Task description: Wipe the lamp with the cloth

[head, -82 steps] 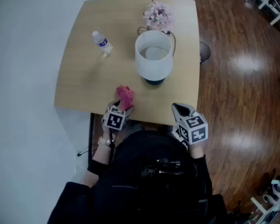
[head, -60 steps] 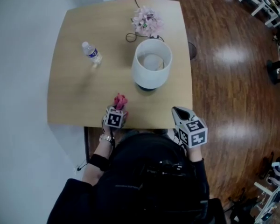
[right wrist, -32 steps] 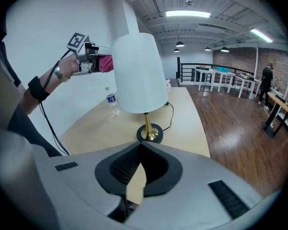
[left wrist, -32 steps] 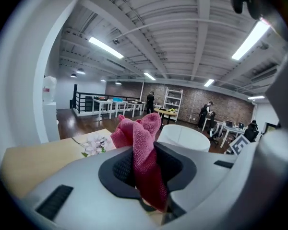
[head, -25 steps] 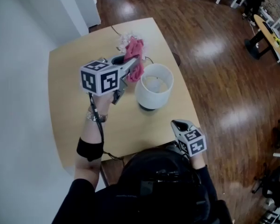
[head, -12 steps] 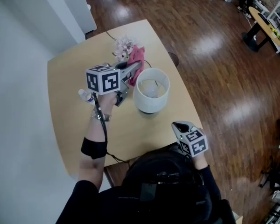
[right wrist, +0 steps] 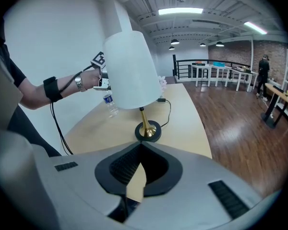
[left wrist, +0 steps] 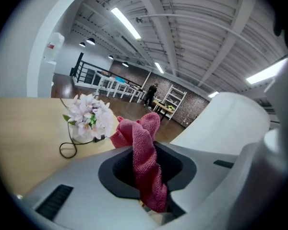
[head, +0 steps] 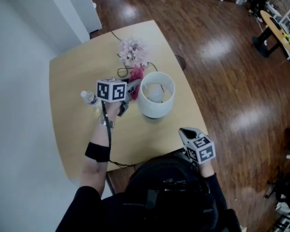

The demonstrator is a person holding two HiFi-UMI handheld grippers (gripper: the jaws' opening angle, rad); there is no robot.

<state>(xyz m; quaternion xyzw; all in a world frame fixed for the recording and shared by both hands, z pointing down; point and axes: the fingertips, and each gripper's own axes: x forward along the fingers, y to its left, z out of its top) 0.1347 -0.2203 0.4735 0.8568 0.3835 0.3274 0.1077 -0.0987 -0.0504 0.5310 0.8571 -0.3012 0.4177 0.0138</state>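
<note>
Cloth (head: 136, 74) is pinched in your left gripper (head: 133, 85), just left of the lamp (head: 156, 94) by the table's (head: 72, 129) right edge, so the shade's right beside it, way closer than your clenched, empty right gripper (head: 184, 131).

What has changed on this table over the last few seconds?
The left gripper, shut on the pink cloth, carried it from the near edge of the table, up, then down beside the lamp shade. The right gripper stayed shut and empty by the table edge; lamp, flowers and bottle stayed put.
</note>
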